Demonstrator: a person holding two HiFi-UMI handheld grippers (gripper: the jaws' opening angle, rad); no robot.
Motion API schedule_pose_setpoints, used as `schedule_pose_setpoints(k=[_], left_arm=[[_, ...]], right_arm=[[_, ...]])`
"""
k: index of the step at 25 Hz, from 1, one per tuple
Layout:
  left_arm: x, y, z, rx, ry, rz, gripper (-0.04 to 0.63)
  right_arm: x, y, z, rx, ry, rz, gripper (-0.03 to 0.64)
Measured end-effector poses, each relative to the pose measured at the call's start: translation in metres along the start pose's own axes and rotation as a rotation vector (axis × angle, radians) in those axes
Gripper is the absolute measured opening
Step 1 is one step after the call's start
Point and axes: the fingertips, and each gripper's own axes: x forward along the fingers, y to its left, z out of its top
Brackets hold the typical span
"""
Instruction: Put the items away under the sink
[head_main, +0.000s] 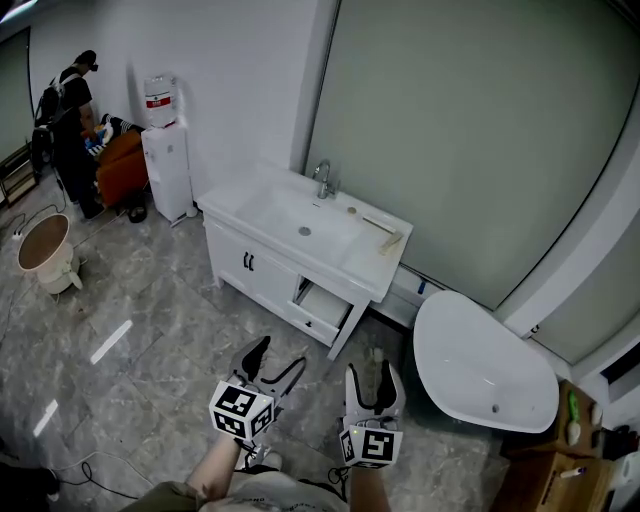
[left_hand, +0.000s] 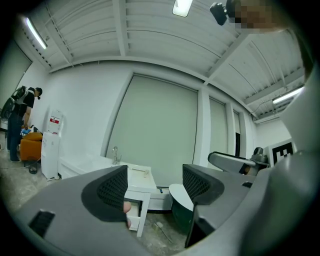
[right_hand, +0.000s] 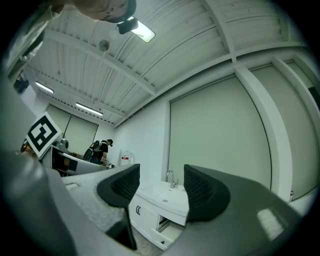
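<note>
My left tongs (head_main: 274, 362) hung released, jaws spread on nothing; my right tongs (head_main: 373, 380), just beside them, were likewise spread and empty; well ahead of both stood the white sink cabinet (head_main: 250, 262), its lower drawer (head_main: 322, 306) pulled partly out; the small items (head_main: 384, 233) lay on the sink top's right end, well apart from either tongs; a white tub (head_main: 480, 365) sat right of my right tongs.

I cannot identify the small pale items (head_main: 383, 232) at the right end of the sink counter (head_main: 226, 201); they are too small. The half-open drawer (head_main: 325, 305) beneath that end hides its inside from me. The picture's lower right corner cuts off the brown box (head_main: 542, 472).
</note>
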Motion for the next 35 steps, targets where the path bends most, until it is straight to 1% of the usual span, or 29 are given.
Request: schedule_pose_setpoints(k=[6,13,19,24,31,35], left_arm=[[0.033,0.028,0.001,-0.007,0.016,-0.007,0.330],[0.083,0.050,-0.011,-0.008,0.053,-0.004,0.330],[0.149,0.070,-0.011,-0.007,0.063,0.028,0.330],[0.216,0.081,0.004,0.007,0.055,0.055,0.330],[0.320,0.081,0.031,0.028,0.040,0.073,0.330],[0.355,0.087,0.036,0.028,0.042,0.100,0.330]], right_arm=[[0.038,-0.010,-0.020,-0.006,0.034,-0.026,0.265],[0.083,-0.041,-0.049,-0.005,0.076,-0.051,0.265],[0.140,-0.090,-0.072,0.015,0.085,-0.048,0.265],[0.198,-0.138,-0.080,0.029,0.072,-0.031,0.265],[0.282,-0.209,-0.082,0.032,0.057,0.021,0.265],[0.317,-0.235,-0.092,0.036,0.068,0.048,0.265]])
